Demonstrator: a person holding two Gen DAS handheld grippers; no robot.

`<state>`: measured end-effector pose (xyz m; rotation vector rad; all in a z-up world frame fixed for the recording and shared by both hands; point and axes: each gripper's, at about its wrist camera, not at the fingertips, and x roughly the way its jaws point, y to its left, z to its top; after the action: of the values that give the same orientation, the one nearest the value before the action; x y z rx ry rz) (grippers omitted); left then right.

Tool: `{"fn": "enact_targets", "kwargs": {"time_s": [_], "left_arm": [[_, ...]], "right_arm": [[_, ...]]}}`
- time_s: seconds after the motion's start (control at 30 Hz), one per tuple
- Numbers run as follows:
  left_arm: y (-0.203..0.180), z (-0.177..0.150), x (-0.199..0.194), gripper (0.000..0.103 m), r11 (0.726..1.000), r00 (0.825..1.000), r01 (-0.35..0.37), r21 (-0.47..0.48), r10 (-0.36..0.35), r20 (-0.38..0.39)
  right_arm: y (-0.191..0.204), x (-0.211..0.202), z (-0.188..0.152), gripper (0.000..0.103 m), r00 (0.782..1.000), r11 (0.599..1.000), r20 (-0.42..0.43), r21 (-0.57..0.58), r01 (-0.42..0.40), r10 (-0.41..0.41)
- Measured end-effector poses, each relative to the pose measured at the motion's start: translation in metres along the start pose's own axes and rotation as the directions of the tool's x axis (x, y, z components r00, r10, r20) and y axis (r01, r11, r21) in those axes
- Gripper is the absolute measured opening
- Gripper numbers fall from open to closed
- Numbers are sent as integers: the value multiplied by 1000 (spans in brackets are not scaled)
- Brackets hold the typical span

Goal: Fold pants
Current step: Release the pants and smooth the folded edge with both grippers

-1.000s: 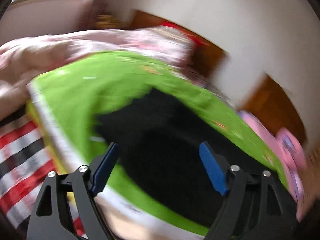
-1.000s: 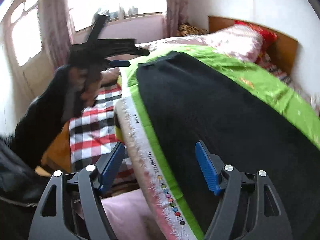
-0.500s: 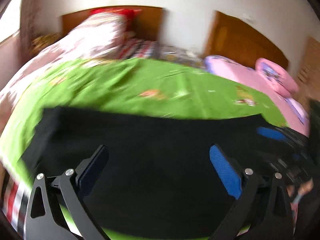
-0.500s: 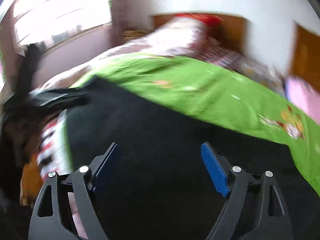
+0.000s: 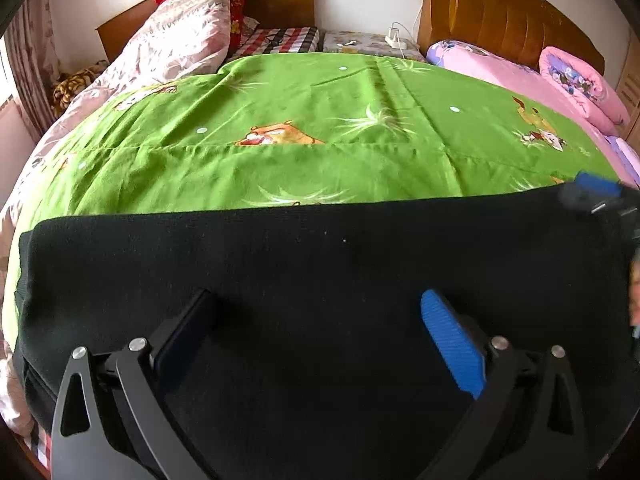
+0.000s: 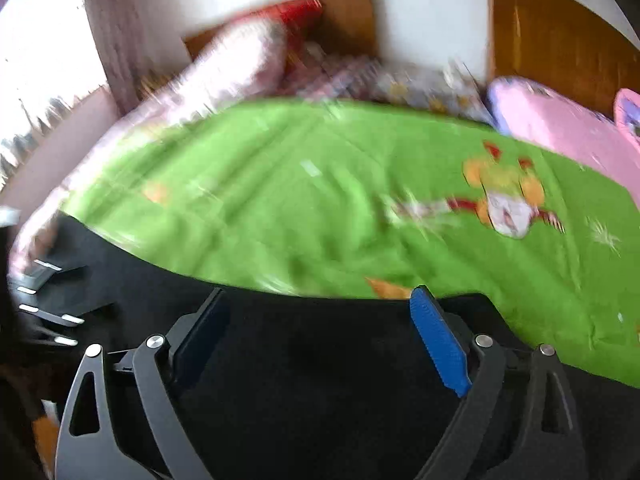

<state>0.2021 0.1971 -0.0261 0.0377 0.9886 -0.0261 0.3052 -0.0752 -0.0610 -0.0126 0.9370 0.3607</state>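
Left wrist view: pants (image 5: 320, 280) laid flat as a long black band across the near edge of the green sheet (image 5: 320, 140), far edge straight. Left gripper (image 5: 316, 328) held wide apart above the cloth, nothing clamped. Right gripper (image 6: 320, 320) also spread, empty, over the other end of the pants (image 6: 320, 380); that view is blurred. Whether a lengthwise fold is already made cannot be told. Judged early: cloth spread and smoothed, no end gripped yet, crosswise folds not yet done
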Motion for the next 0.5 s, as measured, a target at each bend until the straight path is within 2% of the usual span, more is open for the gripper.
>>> {"fn": "enact_targets", "kwargs": {"time_s": [0.07,0.13,0.2,0.27,0.33,0.4,0.47,0.5], "left_arm": [[3,-1,2,102,1000,1000,3,-6,-3,4],[6,-9,14,102,1000,1000,-1,-7,1,9],[7,-9,15,102,1000,1000,-1,-15,1,14],[8,-8,15,102,1000,1000,-5,-21,6,16],[7,-9,15,102,1000,1000,-15,-18,15,16],[7,-8,16,102,1000,1000,-19,-19,19,15],[7,-8,17,102,1000,1000,-21,-20,21,16],[7,-8,17,102,1000,1000,-22,-21,22,17]], "right_arm": [[-3,-5,6,91,1000,1000,-7,22,-18,18],[-10,-33,4,91,997,998,72,64,-15,10],[-20,-73,-9,91,986,996,168,82,-36,22],[-30,-107,-32,92,980,997,198,77,16,-31],[-47,-120,-53,92,983,993,162,89,73,-87],[-70,-117,-76,92,989,985,61,113,127,-135],[-95,-104,-101,92,969,964,-79,108,242,-234],[-104,-103,-109,92,972,965,-97,133,224,-213]]}}
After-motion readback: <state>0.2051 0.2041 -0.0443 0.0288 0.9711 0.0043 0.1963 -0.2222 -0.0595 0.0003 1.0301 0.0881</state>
